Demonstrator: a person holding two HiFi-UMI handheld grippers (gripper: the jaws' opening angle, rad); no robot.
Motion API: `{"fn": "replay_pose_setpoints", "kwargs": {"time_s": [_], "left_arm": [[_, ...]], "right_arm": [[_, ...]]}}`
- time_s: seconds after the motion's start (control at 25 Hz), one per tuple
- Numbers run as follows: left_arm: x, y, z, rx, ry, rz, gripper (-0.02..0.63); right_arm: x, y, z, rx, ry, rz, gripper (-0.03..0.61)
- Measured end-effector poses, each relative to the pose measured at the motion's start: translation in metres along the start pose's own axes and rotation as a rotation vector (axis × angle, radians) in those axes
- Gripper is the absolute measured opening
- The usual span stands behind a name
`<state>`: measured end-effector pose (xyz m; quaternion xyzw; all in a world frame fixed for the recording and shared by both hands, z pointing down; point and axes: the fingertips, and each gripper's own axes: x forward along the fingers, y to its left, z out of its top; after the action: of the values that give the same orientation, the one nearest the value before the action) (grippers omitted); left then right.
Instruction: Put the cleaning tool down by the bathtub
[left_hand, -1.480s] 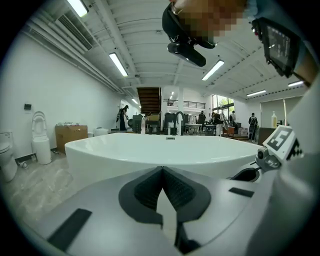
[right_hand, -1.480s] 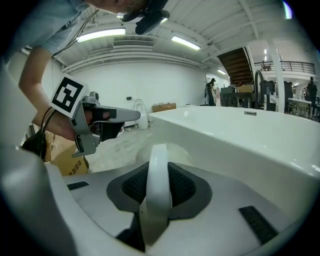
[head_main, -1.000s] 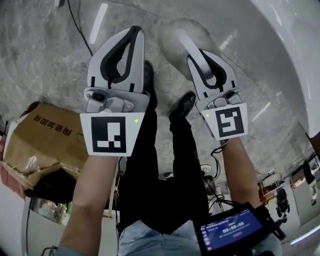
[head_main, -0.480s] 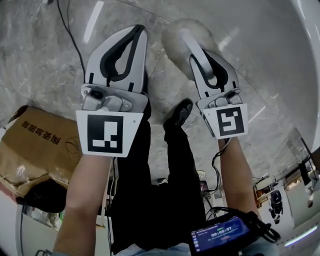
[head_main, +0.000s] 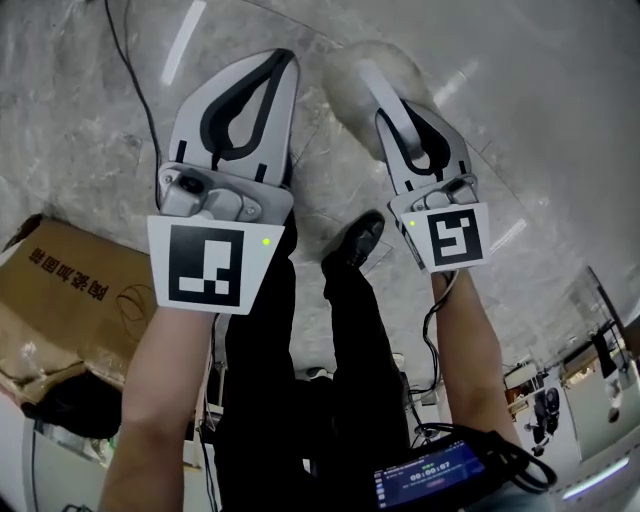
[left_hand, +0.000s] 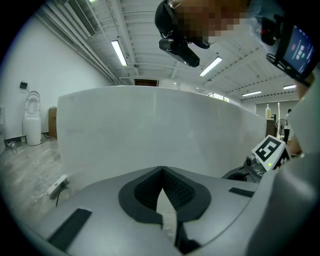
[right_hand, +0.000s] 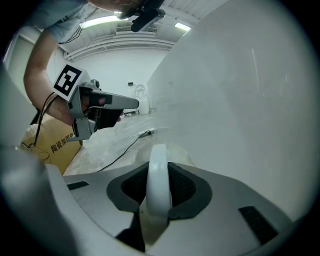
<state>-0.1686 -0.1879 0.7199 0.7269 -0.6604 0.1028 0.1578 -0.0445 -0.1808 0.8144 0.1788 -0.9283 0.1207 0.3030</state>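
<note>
— Marble floor, grey-veined, across the whole head view: entered. Largest item?
— Bathtub, white. Its wall spans the left gripper view and fills 12 to 5 o'clock of the right gripper view. The inside is not visible.
— Next.
— Cardboard box, on the floor at 8 o'clock in the head view. Contents: cannot tell.
— The grippers?
— Left hand-held gripper, at 11 o'clock: jaws met tip to tip, nothing between them. Right hand-held gripper, at 1 o'clock: jaws clamped on the white handle of the cleaning tool.
— Tool's position?
— The handle runs out past the jaws toward 12 o'clock and ends in a pale fluffy head, low over the floor near the tub wall. Whether the head touches the floor: cannot tell.
— Task status?
— Judged: the tool is at the tub but not yet put down. Remaining: lower it to the floor beside the tub, open the right jaws, draw clear.
— Smallest entry?
— Black cable, on the floor at 10 o'clock.
</note>
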Motion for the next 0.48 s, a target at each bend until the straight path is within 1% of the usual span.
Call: {"fn": "replay_pose_setpoints", "kwargs": {"time_s": [0.24, 0.48], "left_arm": [[0.004, -0.002, -0.028, 0.011, 0.014, -0.014, 0.014], [0.008, -0.001, -0.055, 0.024, 0.019, -0.028, 0.015]], "right_arm": [[0.014, -0.007, -0.018, -0.017, 0.009, -0.011, 0.101], [0.028, -0.007, -0.037, -0.039, 0.011, 0.007, 0.101]]}}
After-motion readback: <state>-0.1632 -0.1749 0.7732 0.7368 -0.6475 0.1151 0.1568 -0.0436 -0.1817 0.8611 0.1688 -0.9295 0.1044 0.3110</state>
